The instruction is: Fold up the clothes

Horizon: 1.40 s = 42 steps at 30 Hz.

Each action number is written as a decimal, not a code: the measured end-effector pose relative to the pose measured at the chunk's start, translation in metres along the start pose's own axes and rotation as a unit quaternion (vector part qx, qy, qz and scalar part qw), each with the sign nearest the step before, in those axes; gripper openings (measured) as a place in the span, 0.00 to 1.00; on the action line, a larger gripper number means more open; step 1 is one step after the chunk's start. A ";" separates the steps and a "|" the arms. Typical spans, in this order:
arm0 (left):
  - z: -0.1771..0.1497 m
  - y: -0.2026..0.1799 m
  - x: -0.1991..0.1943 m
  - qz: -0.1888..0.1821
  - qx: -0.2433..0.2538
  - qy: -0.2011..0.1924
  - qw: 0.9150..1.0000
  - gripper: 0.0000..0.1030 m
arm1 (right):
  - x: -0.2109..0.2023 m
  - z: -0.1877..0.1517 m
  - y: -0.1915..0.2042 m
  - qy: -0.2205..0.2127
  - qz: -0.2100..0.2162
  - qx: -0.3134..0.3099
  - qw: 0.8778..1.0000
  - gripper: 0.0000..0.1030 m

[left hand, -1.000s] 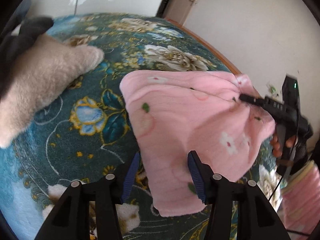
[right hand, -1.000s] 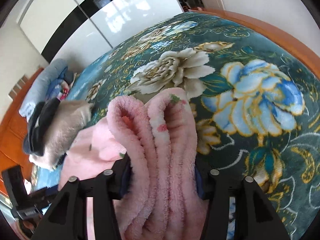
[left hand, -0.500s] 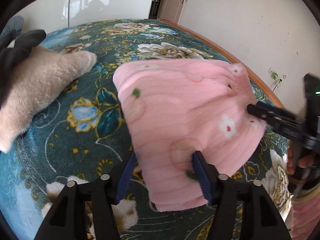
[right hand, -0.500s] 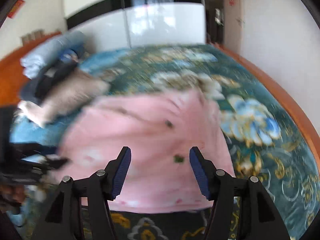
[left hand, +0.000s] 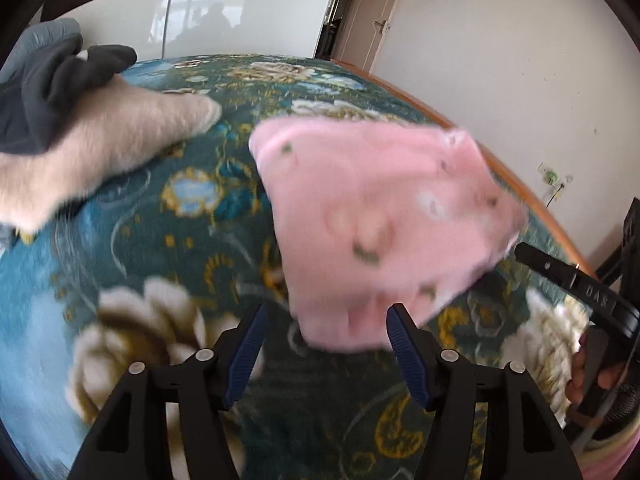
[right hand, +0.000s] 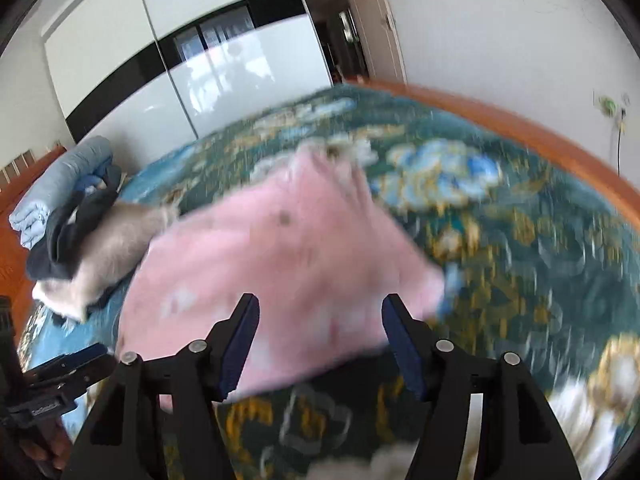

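Pink fuzzy clothes (left hand: 376, 216) lie flat on the bed's flowery blanket (left hand: 152, 248). Both grippers are off them. The left gripper (left hand: 324, 354) is opening, with nothing between its fingers. The right gripper (right hand: 320, 344) is opening too, also empty. A beige fluffy garment (left hand: 100, 148) lies nearby.

White walls (right hand: 500, 20), glossy wardrobe (right hand: 224, 80), door (left hand: 384, 12), floral-covered bed (left hand: 140, 260)
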<state>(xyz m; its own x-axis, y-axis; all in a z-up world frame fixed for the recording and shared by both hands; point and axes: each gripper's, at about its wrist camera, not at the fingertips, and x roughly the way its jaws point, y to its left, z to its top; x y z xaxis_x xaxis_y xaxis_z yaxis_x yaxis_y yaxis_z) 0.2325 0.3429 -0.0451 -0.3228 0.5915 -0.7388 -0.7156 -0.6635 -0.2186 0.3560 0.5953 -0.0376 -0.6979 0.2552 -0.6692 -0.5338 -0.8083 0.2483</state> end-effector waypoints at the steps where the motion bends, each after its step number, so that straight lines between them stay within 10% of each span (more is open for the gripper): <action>1: -0.007 -0.005 0.005 0.012 0.011 0.003 1.000 0.65 | 0.003 -0.008 0.004 0.009 -0.006 -0.012 1.000 0.63; 6: -0.020 -0.019 0.026 0.041 0.023 0.019 0.999 0.66 | 0.021 -0.039 0.015 0.042 -0.035 -0.048 0.997 0.63; 14: -0.020 -0.018 0.042 0.090 0.022 0.011 0.996 1.00 | 0.036 -0.056 0.023 0.033 -0.070 -0.070 0.995 0.76; 42: -0.008 -0.006 0.035 0.072 0.003 0.002 0.997 1.00 | 0.044 -0.055 0.033 0.040 -0.107 -0.099 0.989 0.86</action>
<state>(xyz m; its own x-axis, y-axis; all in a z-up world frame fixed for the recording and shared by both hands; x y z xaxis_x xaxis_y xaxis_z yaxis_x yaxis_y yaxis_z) 0.2306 0.3637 -0.0746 -0.4199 0.4888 -0.7647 -0.6657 -0.7386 -0.1066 0.3337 0.5503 -0.0977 -0.5358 0.3949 -0.7464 -0.5553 -0.8307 -0.0409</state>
